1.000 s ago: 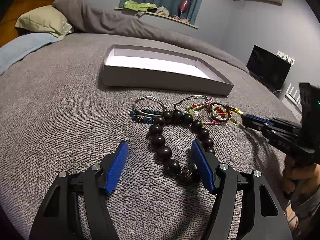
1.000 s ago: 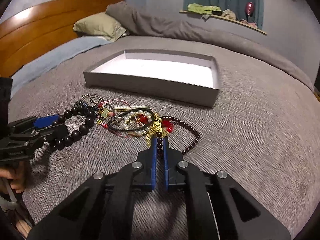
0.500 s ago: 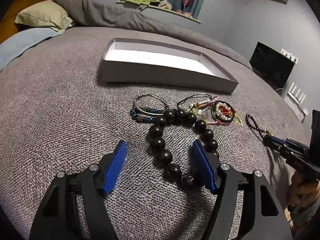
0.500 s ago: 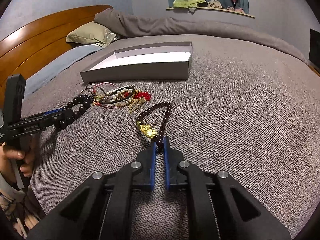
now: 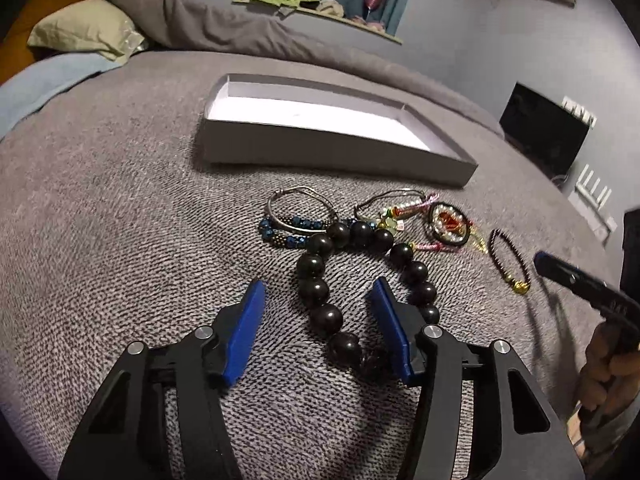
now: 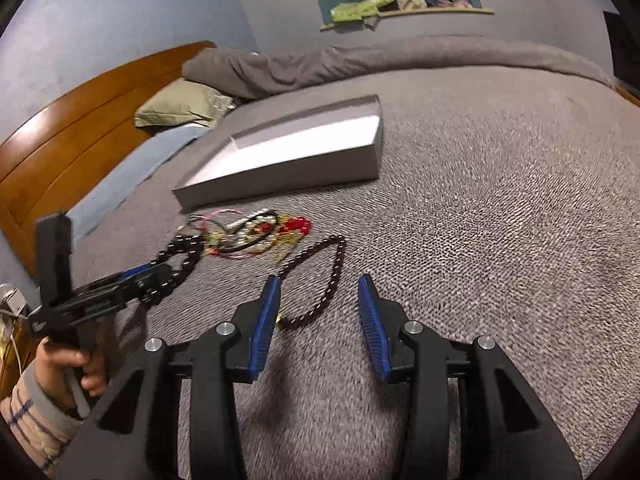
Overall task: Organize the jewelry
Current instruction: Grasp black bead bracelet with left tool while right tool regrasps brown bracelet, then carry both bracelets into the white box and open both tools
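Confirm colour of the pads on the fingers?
Blue pads on black fingers; clearest in the left wrist view.

Both tongs (image 5: 316, 304) (image 6: 318, 300) are black plastic with blue pads and silver screws; one sleeve (image 6: 36, 420) is grey, blue-striped.

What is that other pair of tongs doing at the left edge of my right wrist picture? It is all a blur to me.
Observer: In the left wrist view, the left tongs straddle one strand of a bracelet of large black beads. Their jaws are closing but are not pressing on it yet.
Operator: Is anything lying past that tangle?
Observer: Yes. A silver bangle overlaps a string of blue beads, between the big beads and the box.
Operator: Does the thin bracelet in front of me have a charm?
Observer: Yes. A gold charm sits at its near end.
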Motion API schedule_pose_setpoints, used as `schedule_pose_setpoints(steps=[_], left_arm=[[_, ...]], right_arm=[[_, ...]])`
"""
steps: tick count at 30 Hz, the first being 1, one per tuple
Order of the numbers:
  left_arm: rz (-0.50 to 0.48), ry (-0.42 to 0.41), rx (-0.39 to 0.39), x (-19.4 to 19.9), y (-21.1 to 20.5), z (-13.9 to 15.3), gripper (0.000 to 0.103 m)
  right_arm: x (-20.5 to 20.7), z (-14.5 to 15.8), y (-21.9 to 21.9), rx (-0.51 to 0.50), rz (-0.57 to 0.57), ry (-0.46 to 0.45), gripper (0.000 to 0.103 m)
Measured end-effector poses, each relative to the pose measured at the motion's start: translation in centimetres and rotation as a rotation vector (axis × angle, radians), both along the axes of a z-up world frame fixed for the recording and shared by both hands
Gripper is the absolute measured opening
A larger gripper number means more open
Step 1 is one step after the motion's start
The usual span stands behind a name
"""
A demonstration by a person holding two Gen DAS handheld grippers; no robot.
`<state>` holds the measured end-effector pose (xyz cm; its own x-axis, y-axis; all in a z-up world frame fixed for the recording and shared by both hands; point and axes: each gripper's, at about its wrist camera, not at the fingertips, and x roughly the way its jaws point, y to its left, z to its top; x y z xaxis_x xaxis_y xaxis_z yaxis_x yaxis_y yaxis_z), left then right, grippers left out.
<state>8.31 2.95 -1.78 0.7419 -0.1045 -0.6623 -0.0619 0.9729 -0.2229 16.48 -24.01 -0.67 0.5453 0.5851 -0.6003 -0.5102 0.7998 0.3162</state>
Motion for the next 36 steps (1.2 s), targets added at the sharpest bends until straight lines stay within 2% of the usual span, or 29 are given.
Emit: schedule_pose_setpoints(steps=[2, 3, 4, 5, 6, 7, 9, 14, 25, 36], left_arm=[[-0.006, 0.012, 0.039, 0.3, -0.5, 0.1, 0.051], [-0.010, 0.013, 0.057, 0.3, -0.8, 0.1, 0.046], [-0.018, 0.011, 0.079, 0.3, -1.1, 0.2, 0.043], [-0.026, 0.009, 0.096, 0.2, -1.4, 0.3, 0.036], [-0.032, 0.006, 0.105, 0.1, -1.5, 0.3, 0.031], [-0.041, 0.003, 0.116, 0.0, -1.6, 0.4, 0.029], [-0.049, -0.003, 0.117, -0.3, -1.6, 0.6, 0.014], [-0.071, -0.034, 0.045, -1.2, -0.5, 2.0, 0.015], [-0.168, -0.168, 0.047, -1.8, -2.4, 8.6, 0.015], [-0.179, -0.247, 0.091, 2.1, -1.7, 13.7, 0.015]], right_arm=[[0.8, -0.5, 0.8, -0.015, -0.008, 0.026, 0.038], [1.0, -0.8, 1.3, -0.031, -0.010, 0.028, 0.036], [1.1, -1.1, 1.9, -0.056, -0.012, 0.026, 0.028], [1.1, -1.3, 2.2, -0.073, -0.011, 0.023, 0.014], [1.1, -1.4, 2.3, -0.071, -0.004, 0.024, 0.007], [0.9, -1.3, 2.2, -0.064, 0.003, 0.022, 0.006], [0.6, -1.1, 2.0, -0.059, 0.010, 0.009, 0.006], [-0.2, -0.1, 1.2, -0.035, 0.021, -0.032, 0.006], [0.6, 3.9, 2.0, 0.027, 0.055, -0.100, 0.006], [5.5, 7.5, 3.7, 0.066, 0.066, -0.123, 0.006]])
